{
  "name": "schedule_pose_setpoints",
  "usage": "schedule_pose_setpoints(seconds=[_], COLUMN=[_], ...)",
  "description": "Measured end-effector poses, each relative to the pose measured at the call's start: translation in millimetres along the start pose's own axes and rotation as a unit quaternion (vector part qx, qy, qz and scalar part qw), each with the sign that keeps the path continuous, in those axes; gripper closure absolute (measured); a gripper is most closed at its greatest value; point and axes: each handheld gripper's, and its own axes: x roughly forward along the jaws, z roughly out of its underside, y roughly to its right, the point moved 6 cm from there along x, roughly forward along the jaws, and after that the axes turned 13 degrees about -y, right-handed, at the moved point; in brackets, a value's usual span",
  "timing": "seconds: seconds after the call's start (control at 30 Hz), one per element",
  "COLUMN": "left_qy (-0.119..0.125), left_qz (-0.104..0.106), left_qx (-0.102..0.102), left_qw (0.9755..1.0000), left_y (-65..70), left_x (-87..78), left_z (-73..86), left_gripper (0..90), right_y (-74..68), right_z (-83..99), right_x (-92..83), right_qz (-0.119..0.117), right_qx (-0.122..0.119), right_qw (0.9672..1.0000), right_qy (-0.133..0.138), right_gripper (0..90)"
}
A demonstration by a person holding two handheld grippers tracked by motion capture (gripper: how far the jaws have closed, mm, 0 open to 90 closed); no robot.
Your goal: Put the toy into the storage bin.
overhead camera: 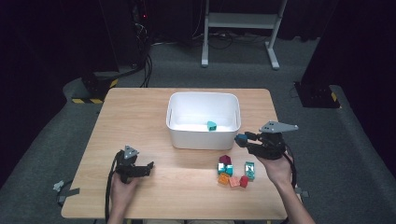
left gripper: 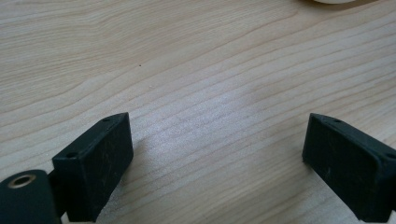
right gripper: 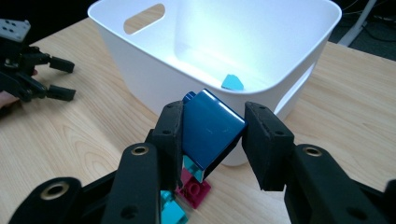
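Note:
My right gripper (right gripper: 212,135) is shut on a dark blue brick (right gripper: 212,128), which sits tilted between the jaws. In the high view this gripper (overhead camera: 243,139) holds the dark blue brick (overhead camera: 241,139) above the table, just outside the right front corner of the white bin (overhead camera: 201,139). One teal brick (overhead camera: 212,125) lies inside the bin, and it appears again as the teal brick (right gripper: 232,82) on the bin floor. My left gripper (overhead camera: 150,167) rests low over the table's front left, open with bare wood between its jaws (left gripper: 217,154).
A small pile of loose bricks (overhead camera: 233,172) in red, orange, teal and magenta lies on the table in front of the bin's right side, below my right gripper. A magenta brick (right gripper: 194,190) lies directly under the held one. The bin wall (right gripper: 140,70) stands close ahead.

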Motion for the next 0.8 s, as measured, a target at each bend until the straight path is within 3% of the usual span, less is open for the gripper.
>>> schedule_pose_setpoints(seconds=[0.3,0.57,0.8], left_qy=[0.000,0.000,0.000], left_qz=[0.000,0.000,0.000], left_qx=[0.000,0.000,0.000], left_qw=[1.0000,1.0000,1.0000], left_y=[0.0,-0.1,-0.2], left_x=[0.0,-0.1,-0.1], left_z=[0.0,0.0,0.0], left_gripper=[9.0,9.1,9.1], right_y=[-6.1,-9.4,-7.7], right_z=[-24.4,-44.7,-59.8], right_x=[-4.9,-3.5,1.5], right_qz=[-0.019,-0.023,-0.032], right_qx=[-0.002,-0.008,0.000], right_qw=[0.9998,0.9997,0.9995], right_qy=[0.007,0.009,0.006], right_gripper=[59.7,59.7,59.7])
